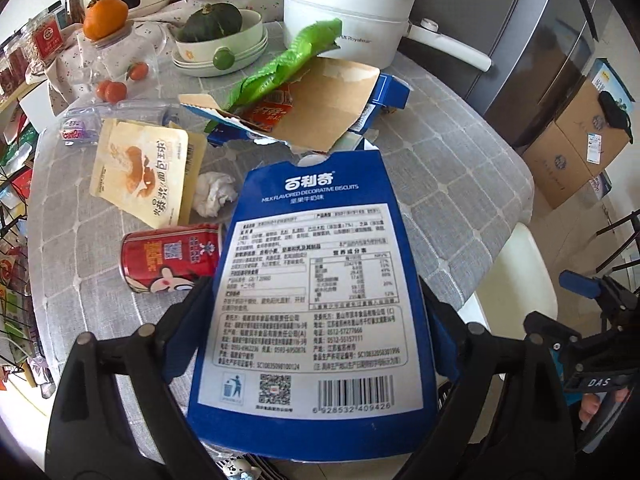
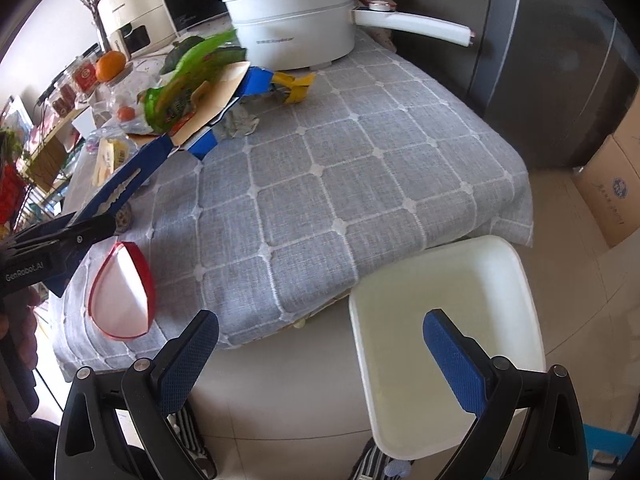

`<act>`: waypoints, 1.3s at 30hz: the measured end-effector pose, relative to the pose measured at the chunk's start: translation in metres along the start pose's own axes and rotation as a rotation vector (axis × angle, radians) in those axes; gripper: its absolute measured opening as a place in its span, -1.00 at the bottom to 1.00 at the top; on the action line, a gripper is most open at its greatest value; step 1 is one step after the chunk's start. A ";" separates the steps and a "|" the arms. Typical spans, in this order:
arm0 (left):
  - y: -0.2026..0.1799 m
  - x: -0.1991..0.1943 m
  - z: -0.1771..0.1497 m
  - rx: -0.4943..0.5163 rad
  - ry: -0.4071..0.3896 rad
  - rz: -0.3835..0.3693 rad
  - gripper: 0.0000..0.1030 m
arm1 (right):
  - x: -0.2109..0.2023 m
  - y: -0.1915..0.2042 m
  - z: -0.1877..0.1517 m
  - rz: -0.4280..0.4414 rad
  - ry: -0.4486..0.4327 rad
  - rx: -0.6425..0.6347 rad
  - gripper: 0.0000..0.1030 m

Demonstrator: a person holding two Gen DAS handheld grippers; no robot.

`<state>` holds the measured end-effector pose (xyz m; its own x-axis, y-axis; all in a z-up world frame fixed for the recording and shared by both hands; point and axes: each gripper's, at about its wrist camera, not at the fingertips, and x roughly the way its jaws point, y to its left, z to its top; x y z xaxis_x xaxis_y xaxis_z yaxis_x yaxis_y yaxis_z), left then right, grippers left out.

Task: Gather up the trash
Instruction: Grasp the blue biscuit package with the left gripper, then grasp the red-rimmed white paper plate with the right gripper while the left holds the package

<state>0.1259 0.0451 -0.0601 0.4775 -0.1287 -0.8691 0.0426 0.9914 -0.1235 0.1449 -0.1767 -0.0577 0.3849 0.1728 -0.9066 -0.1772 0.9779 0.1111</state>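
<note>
My left gripper [image 1: 316, 300] is shut on a flattened blue biscuit box [image 1: 316, 292] and holds it above the table; the box also shows edge-on in the right wrist view [image 2: 128, 176]. On the grey checked tablecloth [image 1: 440, 168] lie a red drink can [image 1: 168, 258], a yellow bread-ball wrapper [image 1: 140, 170], a crumpled white tissue [image 1: 214, 194], a clear plastic bottle [image 1: 112, 118], a torn brown and blue carton [image 1: 320, 108] and a green wrapper [image 1: 288, 60]. My right gripper [image 2: 320, 340] is open and empty, off the table's front edge above a white stool [image 2: 448, 320]. A red-rimmed paper piece [image 2: 120, 292] lies near the edge.
A white electric pot [image 2: 296, 28] with a long handle stands at the back. A bowl with a green squash [image 1: 218, 28], oranges [image 1: 106, 16] and small tomatoes [image 1: 112, 90] sit at the back left. Cardboard boxes [image 1: 580, 132] stand on the floor by a grey fridge [image 2: 560, 60].
</note>
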 end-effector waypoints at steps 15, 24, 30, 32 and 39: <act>0.052 -0.052 -0.033 -0.083 -0.135 -0.065 0.80 | 0.048 0.083 0.008 0.199 0.075 -0.071 0.84; 0.079 -0.055 -0.044 -0.146 -0.152 -0.034 0.80 | 0.090 0.135 0.009 0.315 0.153 -0.104 -0.08; 0.080 -0.055 -0.044 -0.153 -0.154 -0.037 0.81 | 0.103 0.155 0.008 0.329 0.151 -0.124 -0.68; 0.076 -0.055 -0.044 -0.145 -0.155 -0.044 0.81 | 0.095 0.156 0.009 0.326 0.131 -0.121 -0.73; 0.045 -0.051 -0.039 -0.087 -0.151 -0.073 0.81 | 0.059 0.111 0.014 0.218 0.041 -0.067 -0.77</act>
<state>0.0696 0.0950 -0.0396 0.6025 -0.1892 -0.7753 0.0092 0.9731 -0.2303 0.1601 -0.0560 -0.0932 0.2944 0.3726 -0.8801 -0.3121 0.9079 0.2799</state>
